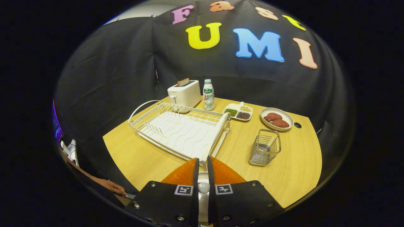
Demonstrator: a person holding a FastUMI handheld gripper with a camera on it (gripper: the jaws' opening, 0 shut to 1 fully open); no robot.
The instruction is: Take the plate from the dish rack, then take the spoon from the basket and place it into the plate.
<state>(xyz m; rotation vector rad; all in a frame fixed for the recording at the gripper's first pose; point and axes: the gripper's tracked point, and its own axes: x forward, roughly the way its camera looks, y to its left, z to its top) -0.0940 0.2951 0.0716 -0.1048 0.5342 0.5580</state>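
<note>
Steadiness counts here: at bottom centre the hand-held gripper (203,160) is pinched narrow on what looks like the pale spoon (203,187), dish rack (180,129) mid-frame and basket (265,151) right of centre both beyond the fingers, so carry it level and loosen only low over the plate.

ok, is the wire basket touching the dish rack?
Apart. Gripper view shows bare table between the wire basket and the dish rack. Gripper: jaws nearly closed around a white rounded object.
</note>
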